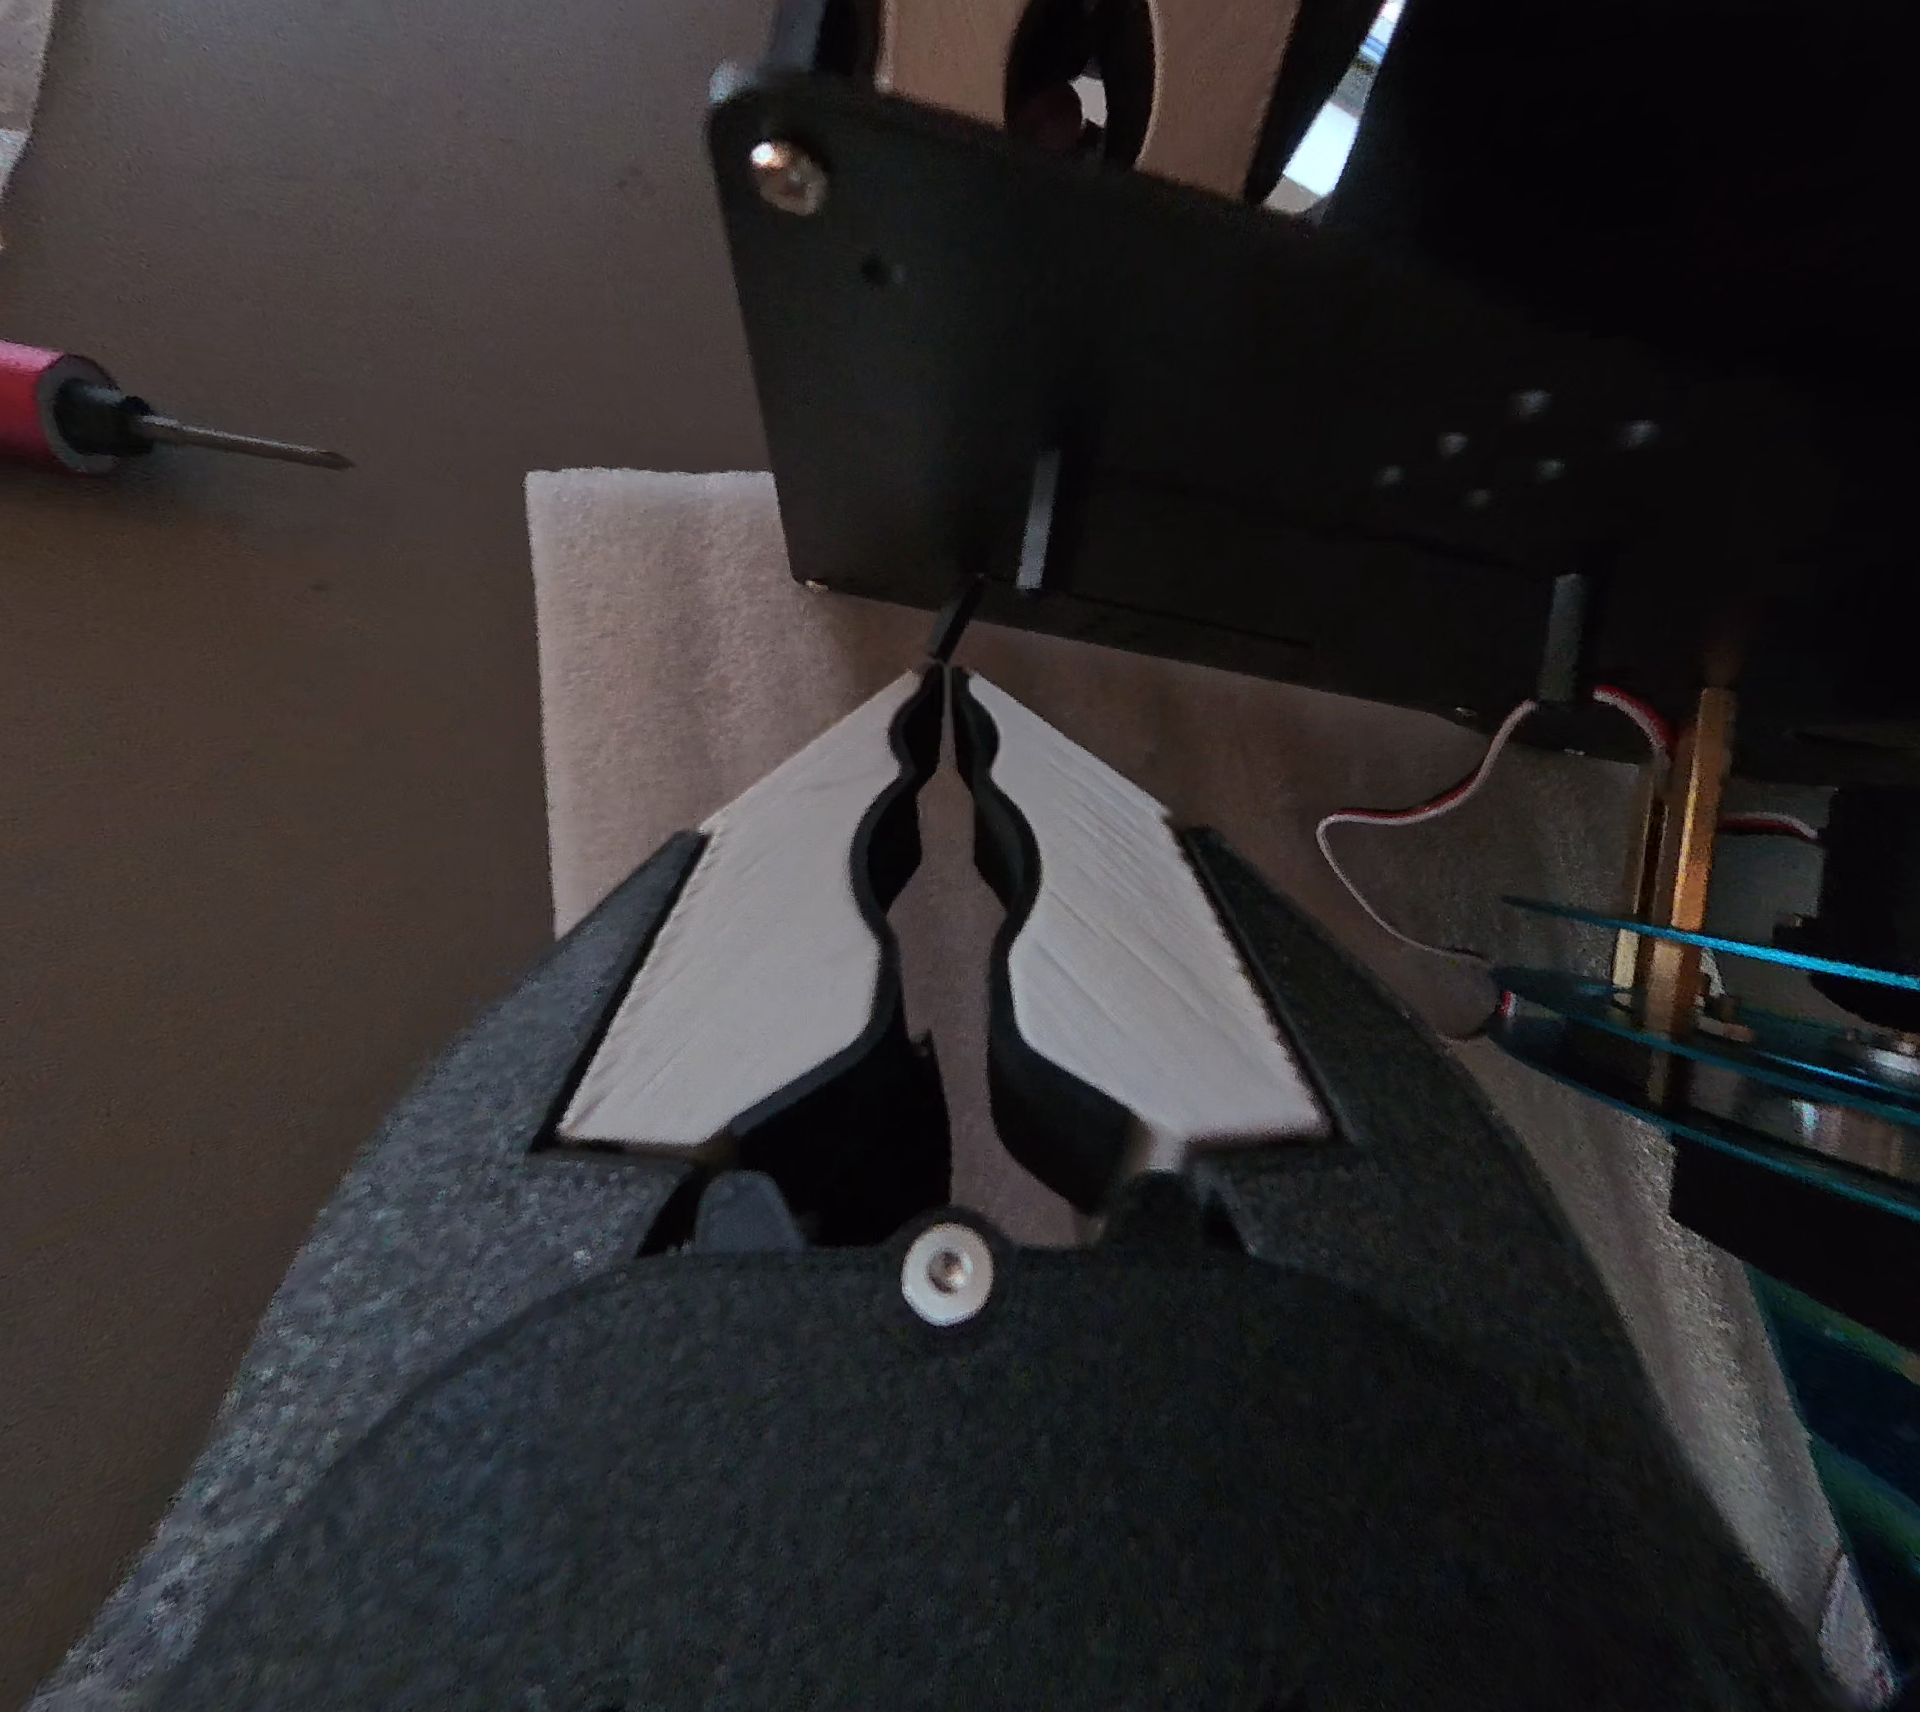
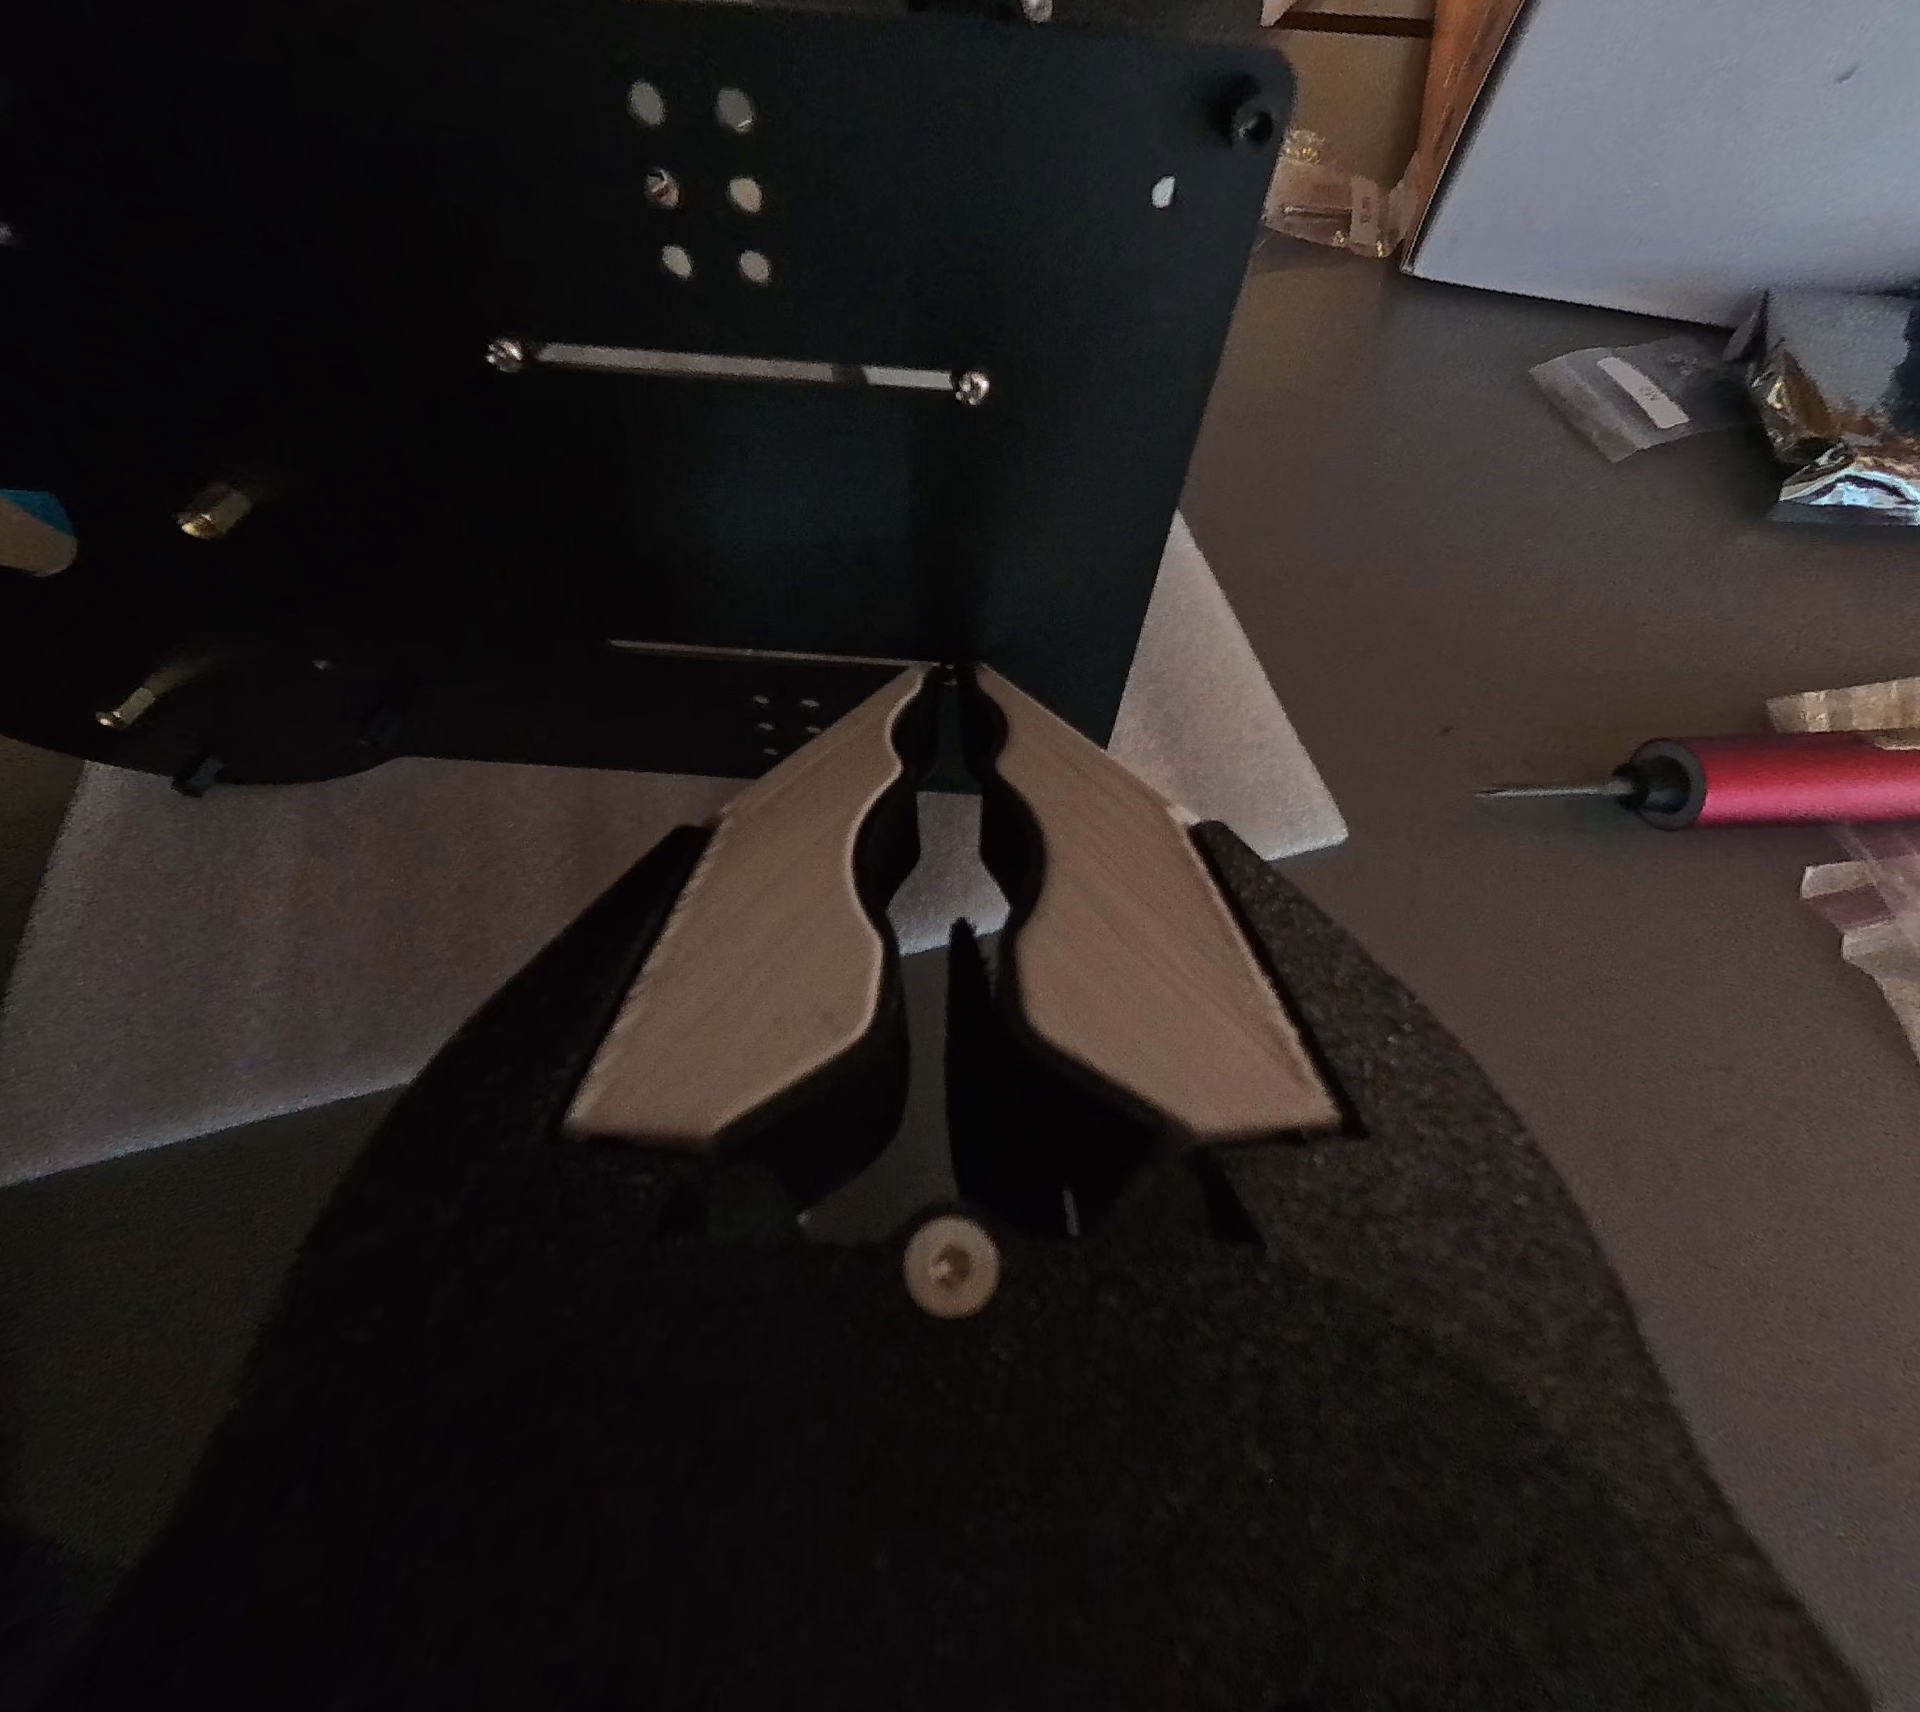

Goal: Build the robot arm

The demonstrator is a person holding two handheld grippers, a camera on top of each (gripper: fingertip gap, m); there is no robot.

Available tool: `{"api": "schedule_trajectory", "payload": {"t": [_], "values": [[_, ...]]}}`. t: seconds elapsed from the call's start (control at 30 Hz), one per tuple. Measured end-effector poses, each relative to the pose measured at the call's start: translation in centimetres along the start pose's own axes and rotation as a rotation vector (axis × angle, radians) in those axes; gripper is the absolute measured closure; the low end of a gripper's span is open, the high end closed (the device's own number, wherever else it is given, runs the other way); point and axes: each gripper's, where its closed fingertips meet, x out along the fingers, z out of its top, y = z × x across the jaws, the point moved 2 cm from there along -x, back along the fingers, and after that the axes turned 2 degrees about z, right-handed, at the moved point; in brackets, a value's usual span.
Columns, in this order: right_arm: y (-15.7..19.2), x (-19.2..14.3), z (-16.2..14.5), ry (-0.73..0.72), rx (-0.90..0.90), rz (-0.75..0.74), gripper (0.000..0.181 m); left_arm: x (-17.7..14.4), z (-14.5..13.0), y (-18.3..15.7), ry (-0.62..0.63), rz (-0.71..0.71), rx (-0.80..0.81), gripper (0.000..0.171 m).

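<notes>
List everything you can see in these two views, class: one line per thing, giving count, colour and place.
black plate: one, black with holes and slots, upright on the foam, its edge pinched by both grippers
foam sheet: one, white, under the plate
screwdriver: one, red handle, lying on the table
table: one, dark brown
box: one, white, far right of the table
plastic bags: several, clear and silvery, right side
wire: one, red and white, beside the plate
left hand-held gripper: one, black with white fingers, shut on the plate's edge
right hand-held gripper: one, same colours, shut on the plate's lower edge
</notes>
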Motion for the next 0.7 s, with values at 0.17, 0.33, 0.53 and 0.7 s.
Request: {"api": "schedule_trajectory", "payload": {"t": [0.17,0.33,0.53,0.7], "values": [[0.0,0.0,0.0,0.000,0.007,0.006,0.179,-1.1,-0.6,-0.2,0.004,-0.100,-0.149,0.151],[0.0,0.0,0.0,0.000,-0.010,-0.011,0.180,-0.6,0.2,-0.3,-0.111,-0.258,-0.607,0.149],[0.0,0.0,0.0,0.000,-0.003,-0.006,0.179,-1.6,1.6,0.9,-0.276,-0.308,-0.793,0.154],[0.0,0.0,0.0,0.000,0.004,0.000,0.179,-0.4,0.8,0.6,-0.228,-0.338,-0.761,0.157]]}}
